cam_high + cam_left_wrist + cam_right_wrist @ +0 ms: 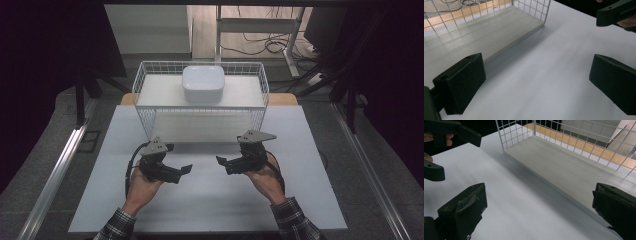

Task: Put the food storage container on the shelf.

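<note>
- The white square container (203,83) sits upside-down or lidded, which of the two cannot be told; it rests on the top of the white wire basket (145,120), near the middle of the far edge
- In the left claw view the basket is cut off by the top of the picture; its pale floor board (486,27) lies flat on the bench
- The left claw (186,170) is released, jaws wide apart with bare bench between them; it hovers near the front of the basket, apart from it
- The right claw (220,161) is likewise released and grasps nothing; its tips face the left one's across a gap
- Plaid sleeves (296,220) are cut off at the bottom edge
- The bench (210,205) is a plain white sheet; a wooden edge shows behind the basket
- Beyond lie grey floor, cables (272,45) and a desk frame; both sides of the room are too dark to make out
</note>
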`<action>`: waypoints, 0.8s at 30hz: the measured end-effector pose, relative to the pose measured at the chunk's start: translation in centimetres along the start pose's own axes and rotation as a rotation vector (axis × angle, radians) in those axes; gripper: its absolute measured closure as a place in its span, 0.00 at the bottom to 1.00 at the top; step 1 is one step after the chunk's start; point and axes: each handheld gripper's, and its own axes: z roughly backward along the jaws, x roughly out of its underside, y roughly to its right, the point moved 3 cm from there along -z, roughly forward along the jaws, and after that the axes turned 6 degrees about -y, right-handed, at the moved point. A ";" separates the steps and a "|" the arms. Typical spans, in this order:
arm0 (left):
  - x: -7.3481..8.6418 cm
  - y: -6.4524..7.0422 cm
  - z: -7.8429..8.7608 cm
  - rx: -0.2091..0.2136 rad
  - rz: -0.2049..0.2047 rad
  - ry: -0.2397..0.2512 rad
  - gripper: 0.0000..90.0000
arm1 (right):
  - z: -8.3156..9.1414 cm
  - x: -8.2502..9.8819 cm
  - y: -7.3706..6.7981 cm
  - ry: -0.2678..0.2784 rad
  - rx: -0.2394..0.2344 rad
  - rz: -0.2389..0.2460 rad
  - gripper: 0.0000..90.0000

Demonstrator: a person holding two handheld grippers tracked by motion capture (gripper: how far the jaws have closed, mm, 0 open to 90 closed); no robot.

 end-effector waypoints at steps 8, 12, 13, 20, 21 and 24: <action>1.5 0.1 0.3 -0.021 0.000 -0.016 0.01 | 0.3 1.5 0.1 -0.015 0.025 0.002 0.00; 2.0 0.2 0.9 -0.028 0.007 -0.011 0.01 | 0.8 2.1 0.3 -0.010 0.026 -0.010 0.00; 2.1 0.3 1.1 -0.032 0.008 -0.009 0.01 | 1.0 2.2 0.3 -0.010 0.026 -0.011 0.00; 3.0 0.2 2.3 -0.051 0.026 0.009 0.01 | 1.9 2.7 0.3 -0.009 0.035 -0.004 0.00; 3.1 0.2 2.4 -0.054 0.027 0.012 0.01 | 2.2 2.9 0.3 -0.008 0.036 -0.005 0.00; 3.5 0.2 2.9 -0.060 0.035 0.018 0.01 | 2.7 3.2 0.2 -0.004 0.040 -0.005 0.00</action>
